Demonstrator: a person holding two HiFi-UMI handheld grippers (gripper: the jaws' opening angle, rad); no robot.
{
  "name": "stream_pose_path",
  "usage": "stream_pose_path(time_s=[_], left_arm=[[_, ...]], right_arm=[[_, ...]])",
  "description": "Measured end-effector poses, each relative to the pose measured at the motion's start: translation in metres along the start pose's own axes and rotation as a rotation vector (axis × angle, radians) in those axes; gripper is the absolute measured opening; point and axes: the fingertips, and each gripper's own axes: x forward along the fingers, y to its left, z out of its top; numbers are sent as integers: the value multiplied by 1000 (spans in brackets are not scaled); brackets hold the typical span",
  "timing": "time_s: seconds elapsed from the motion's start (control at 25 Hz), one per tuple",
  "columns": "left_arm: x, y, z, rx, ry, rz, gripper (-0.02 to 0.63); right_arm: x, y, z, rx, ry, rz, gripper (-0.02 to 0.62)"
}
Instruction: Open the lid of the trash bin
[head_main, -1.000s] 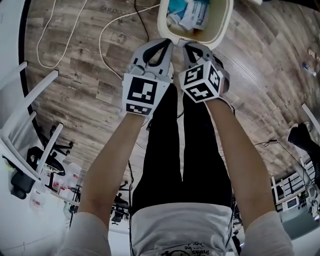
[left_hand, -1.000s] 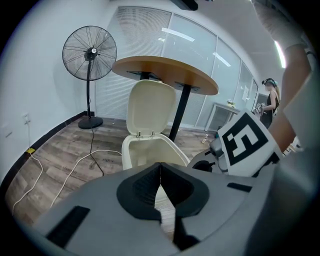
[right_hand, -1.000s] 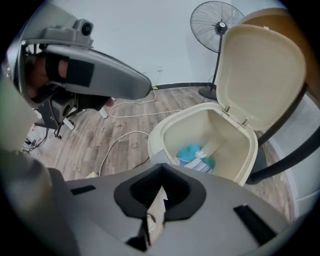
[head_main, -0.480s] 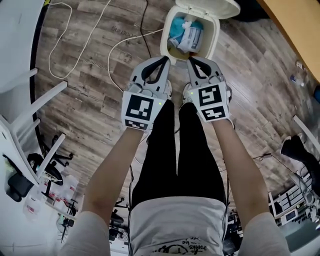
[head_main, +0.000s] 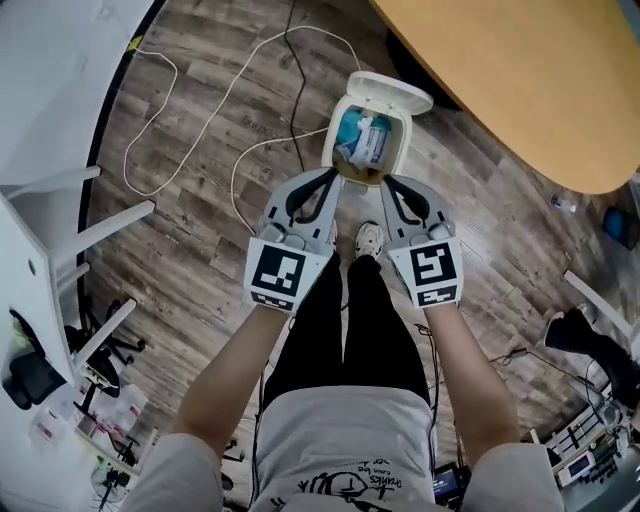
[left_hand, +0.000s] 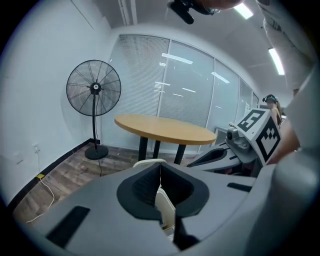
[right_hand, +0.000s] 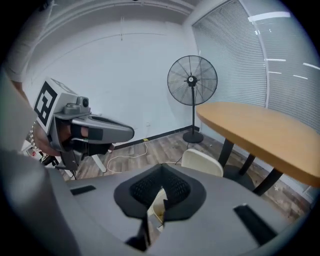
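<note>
Near rim of cream plastic trash bin hidden by jaw tips, grey left gripper, right gripper side by side, jaws together

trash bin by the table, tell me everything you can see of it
The trash bin is a cream, plastic-looking tub with rounded corners. It stands upright on the wood floor beside the round table. Its lid is flipped open at the far rim. Inside lie blue and white packets. Nothing visibly grips it.
</note>
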Motion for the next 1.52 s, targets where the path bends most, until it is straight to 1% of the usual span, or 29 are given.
stream_pose_path(time_s=[0.16,0.28,0.56,0.76,0.92,1.16,1.28,1.4,1.52], left_arm=[[-18,-11,46,10,-38,4,20],[-37,-21,75,1,-65,8,20],[-75,-33,124,0,-98,21,20],[-107,-49,169,37,-140,2,20],[-134,-63,202,48,-171,-16,20],[-172,-87,242,42,-216,-43,20],[-188,-97,254,69,-229,-56,21],[-202,-104,268,71,-239,-56,20],[-214,-108,277,106,-254,-61,20]], right_arm=[[-33,-6,46,9,-73,-13,6],[-61,-6,75,18,-119,-25,6],[-117,3,132,34,-203,-35,6],[-157,19,170,35,-261,-25,6],[-188,31,204,22,-305,-19,5],[-232,49,238,7,-348,-25,5],[-252,57,251,-1,-375,-28,5],[-268,65,262,-7,-393,-29,5],[-283,73,275,-15,-414,-25,5]])
